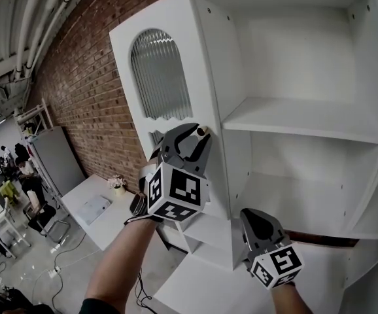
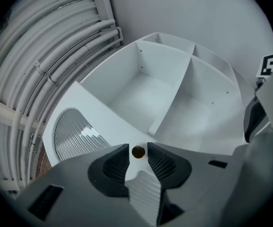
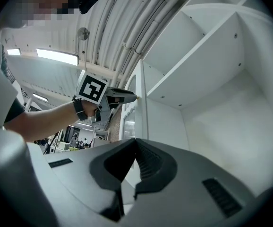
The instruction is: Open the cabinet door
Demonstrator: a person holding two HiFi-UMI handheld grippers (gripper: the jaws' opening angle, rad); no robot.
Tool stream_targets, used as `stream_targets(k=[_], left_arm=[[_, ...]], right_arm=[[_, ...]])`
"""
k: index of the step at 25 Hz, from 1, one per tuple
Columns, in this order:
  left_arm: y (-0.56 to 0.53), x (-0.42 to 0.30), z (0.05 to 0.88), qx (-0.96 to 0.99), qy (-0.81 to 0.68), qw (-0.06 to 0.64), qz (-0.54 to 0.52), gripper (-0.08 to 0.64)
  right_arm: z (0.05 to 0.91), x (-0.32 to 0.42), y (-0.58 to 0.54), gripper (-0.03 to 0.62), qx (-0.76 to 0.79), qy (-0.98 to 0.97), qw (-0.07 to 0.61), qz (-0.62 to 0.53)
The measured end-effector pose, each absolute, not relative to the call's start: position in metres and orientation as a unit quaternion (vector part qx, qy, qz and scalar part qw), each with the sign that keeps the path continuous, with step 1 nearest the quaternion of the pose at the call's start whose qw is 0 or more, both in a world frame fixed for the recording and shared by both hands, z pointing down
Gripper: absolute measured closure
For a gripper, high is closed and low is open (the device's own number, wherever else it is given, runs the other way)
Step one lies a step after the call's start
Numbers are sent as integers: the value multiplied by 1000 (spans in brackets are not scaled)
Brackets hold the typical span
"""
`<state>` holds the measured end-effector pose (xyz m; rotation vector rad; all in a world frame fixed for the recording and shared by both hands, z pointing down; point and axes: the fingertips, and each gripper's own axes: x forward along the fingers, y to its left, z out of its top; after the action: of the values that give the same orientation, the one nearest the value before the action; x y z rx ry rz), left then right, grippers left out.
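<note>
The white cabinet door (image 1: 156,77), with a ribbed arched glass pane, stands swung open to the left. On its edge is a small brass knob (image 1: 202,131), and my left gripper (image 1: 197,138) is shut on it. The left gripper view shows the knob (image 2: 138,151) pinched between the two ribbed pads, with the door (image 2: 94,122) beyond. The bare white shelves (image 1: 307,120) of the cabinet are exposed. My right gripper (image 1: 259,231) hangs lower, in front of the cabinet's lower part. Its jaws (image 3: 135,157) are shut on nothing. From that view the left gripper (image 3: 127,97) is seen at the door edge.
A brick wall (image 1: 91,97) runs behind the cabinet on the left. Below it stands a white table (image 1: 97,211) with a small pot. People sit at the far left (image 1: 19,175). White pipes (image 2: 56,56) run along the ceiling.
</note>
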<state>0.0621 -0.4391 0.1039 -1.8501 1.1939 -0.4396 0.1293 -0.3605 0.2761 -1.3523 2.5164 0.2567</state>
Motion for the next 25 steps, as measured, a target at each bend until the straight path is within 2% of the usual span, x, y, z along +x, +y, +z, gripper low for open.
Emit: stream_targets(k=[9,25], left_arm=[[-448,63,101,-739,481,435,-182,480],[-431,52,101,-764,464,420,-160,485]], right_arm=[[276,138,-364,589,-473,866,136,83],[278,131,-363,589,-472,868,133,83]])
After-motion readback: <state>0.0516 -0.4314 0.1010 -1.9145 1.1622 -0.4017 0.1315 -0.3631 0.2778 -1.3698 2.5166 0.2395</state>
